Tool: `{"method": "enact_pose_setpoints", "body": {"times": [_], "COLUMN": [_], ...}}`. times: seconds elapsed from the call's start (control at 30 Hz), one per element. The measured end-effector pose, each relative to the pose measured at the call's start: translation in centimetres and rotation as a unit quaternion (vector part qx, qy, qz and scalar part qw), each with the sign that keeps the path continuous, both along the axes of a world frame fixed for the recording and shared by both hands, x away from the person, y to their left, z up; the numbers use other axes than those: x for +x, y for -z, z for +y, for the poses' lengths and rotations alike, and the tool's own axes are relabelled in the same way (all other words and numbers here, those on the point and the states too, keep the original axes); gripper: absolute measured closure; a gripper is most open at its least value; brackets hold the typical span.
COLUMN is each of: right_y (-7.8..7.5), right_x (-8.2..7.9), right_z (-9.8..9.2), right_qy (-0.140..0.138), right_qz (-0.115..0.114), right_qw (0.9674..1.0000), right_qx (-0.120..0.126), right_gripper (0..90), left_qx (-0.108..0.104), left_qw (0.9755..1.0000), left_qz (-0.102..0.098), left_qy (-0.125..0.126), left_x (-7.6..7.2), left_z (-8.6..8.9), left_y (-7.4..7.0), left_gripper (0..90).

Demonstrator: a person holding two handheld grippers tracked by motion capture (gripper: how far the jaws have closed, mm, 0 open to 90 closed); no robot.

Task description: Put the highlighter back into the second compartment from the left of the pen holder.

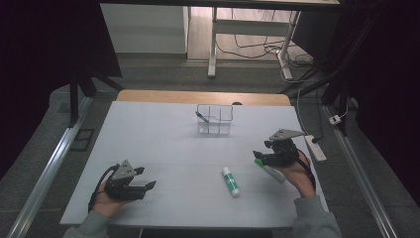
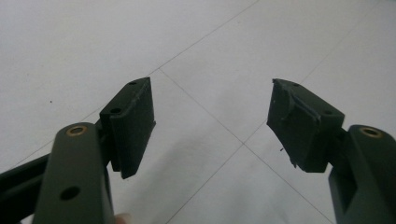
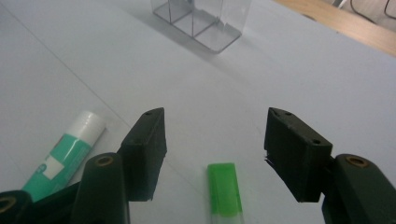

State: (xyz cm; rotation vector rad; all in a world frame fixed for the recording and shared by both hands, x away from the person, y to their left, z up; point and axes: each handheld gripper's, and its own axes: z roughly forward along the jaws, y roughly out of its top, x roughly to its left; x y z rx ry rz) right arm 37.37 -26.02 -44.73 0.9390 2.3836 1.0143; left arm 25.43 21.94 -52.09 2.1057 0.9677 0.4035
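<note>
Green-capped, one marker [image 3: 225, 192] lies on the white table [image 3: 299, 74] directly between the wide-spread jaws of the right gripper [image 3: 215, 144], touching neither; the jaws hold nothing. Just beside that gripper's left jaw lies one glue stick [image 3: 65, 156] with a teal label and white cap. At the table's near left, the left gripper [image 2: 212, 123] hangs over bare surface, jaws wide apart and empty. Farther off, one clear divided organiser [image 1: 214, 119] stands near the far edge, a dark pen [image 1: 201, 117] leaning in its left compartment
</note>
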Motion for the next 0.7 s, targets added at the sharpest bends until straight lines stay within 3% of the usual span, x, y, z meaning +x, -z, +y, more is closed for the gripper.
{"method": "enact_pose_setpoints", "body": {"times": [0.3,0.5,0.7], "right_y": [0.1,0.8,1.4], "right_x": [0.1,0.6,1.0], "right_z": [-0.6,-0.8,-0.9], "right_qy": [-0.004,-0.004,-0.002], "right_qz": [0.021,0.042,0.058], "right_qw": [0.9994,0.9974,0.9956], "right_qx": [-0.026,-0.059,-0.074], "right_gripper": [37.6,34.9,34.2], "left_qx": [0.005,0.007,0.007], "left_qw": [1.0,1.0,1.0], "left_qz": [0.0,0.001,0.003], "left_qy": [0.002,0.004,0.003], "left_x": [0.0,0.0,0.0], "left_z": [0.0,-0.1,0.0], "left_y": [0.1,0.1,0.2], "left_gripper": [30.8,30.8,30.7]}}
